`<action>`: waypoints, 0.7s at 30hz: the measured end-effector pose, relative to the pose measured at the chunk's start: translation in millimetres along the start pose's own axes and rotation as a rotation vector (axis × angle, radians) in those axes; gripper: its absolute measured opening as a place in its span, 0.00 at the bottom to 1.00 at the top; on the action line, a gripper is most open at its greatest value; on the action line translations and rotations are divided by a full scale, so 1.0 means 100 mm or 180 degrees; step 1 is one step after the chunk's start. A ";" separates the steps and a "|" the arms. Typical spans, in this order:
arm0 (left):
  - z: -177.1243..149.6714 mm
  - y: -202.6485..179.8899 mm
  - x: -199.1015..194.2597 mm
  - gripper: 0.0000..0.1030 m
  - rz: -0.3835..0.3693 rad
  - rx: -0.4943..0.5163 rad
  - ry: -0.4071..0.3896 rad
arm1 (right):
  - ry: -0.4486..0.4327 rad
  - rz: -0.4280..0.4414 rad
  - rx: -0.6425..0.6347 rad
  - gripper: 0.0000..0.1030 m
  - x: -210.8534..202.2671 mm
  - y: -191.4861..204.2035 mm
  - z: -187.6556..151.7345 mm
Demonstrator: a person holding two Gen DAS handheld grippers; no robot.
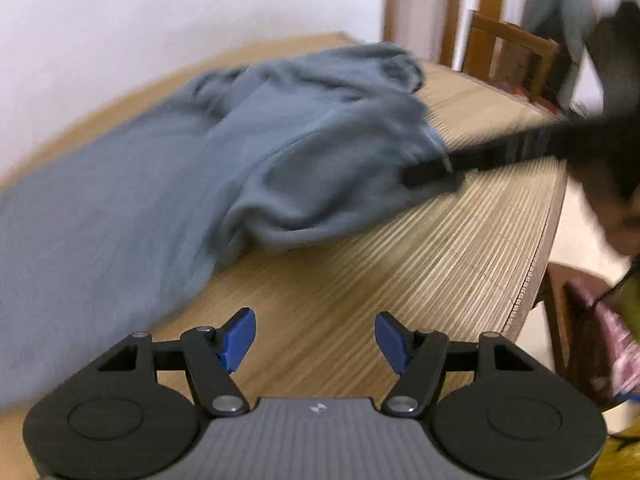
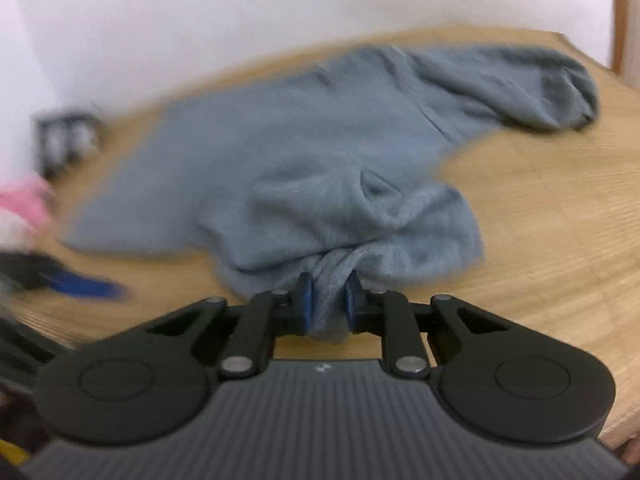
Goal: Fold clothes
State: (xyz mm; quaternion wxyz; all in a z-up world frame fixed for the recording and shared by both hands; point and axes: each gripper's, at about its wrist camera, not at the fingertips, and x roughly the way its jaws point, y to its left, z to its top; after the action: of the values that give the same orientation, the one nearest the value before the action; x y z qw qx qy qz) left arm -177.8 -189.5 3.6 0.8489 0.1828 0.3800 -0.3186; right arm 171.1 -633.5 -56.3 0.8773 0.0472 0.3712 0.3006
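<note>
A grey-blue sweatshirt [image 1: 240, 160] lies crumpled on the wooden table [image 1: 400, 280], one sleeve stretched toward the far right corner [image 2: 552, 88]. In the right wrist view my right gripper [image 2: 328, 300] is shut on a bunched fold at the sweatshirt's [image 2: 300, 160] near edge, grey cloth squeezed between its blue pads [image 2: 306, 300]. The same gripper shows in the left wrist view as a blurred black bar [image 1: 432, 172] at the garment's right side. My left gripper [image 1: 316, 336] hovers open over bare table just right of the garment, with nothing between its fingers.
The table's [image 2: 540, 220] rounded edge [image 1: 536, 272] runs down the right. A wooden chair [image 1: 512, 52] stands beyond the far end, and another seat with patterned cloth [image 1: 600, 352] is at the right. A dark small object [image 2: 64, 140] and something pink [image 2: 24, 200] sit at the far left.
</note>
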 end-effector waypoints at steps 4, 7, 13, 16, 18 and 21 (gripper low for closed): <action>0.18 -0.19 -0.13 0.68 0.0011 0.0106 -0.0407 | -0.0322 0.0622 -0.0128 0.18 -0.44 0.32 0.31; 0.32 -0.24 -0.23 0.72 -0.0075 0.0062 -0.0710 | -0.0363 0.1031 -0.0054 0.18 -0.60 0.46 0.44; 0.46 -0.10 -0.08 0.12 0.0056 -0.0165 -0.0666 | -0.0417 0.1386 0.0009 0.15 -0.71 0.45 0.56; 0.52 0.18 -0.03 0.13 0.0017 -0.0548 -0.0585 | -0.0668 0.0984 0.0109 0.24 -0.80 0.28 0.54; 0.54 0.27 0.00 0.13 0.0002 -0.0641 -0.0487 | -0.0811 0.0610 0.0267 0.64 -0.83 0.10 0.46; 0.49 0.43 -0.01 0.19 -0.0107 -0.0783 -0.0322 | -0.0693 -0.0026 0.0357 0.81 -0.69 -0.18 0.20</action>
State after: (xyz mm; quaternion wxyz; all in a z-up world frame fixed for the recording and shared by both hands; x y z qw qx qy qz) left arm -123.4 -184.6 38.9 0.8775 0.0547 0.3760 -0.2926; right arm 155.9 -684.1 -4.8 0.9096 0.1270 0.2902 0.2690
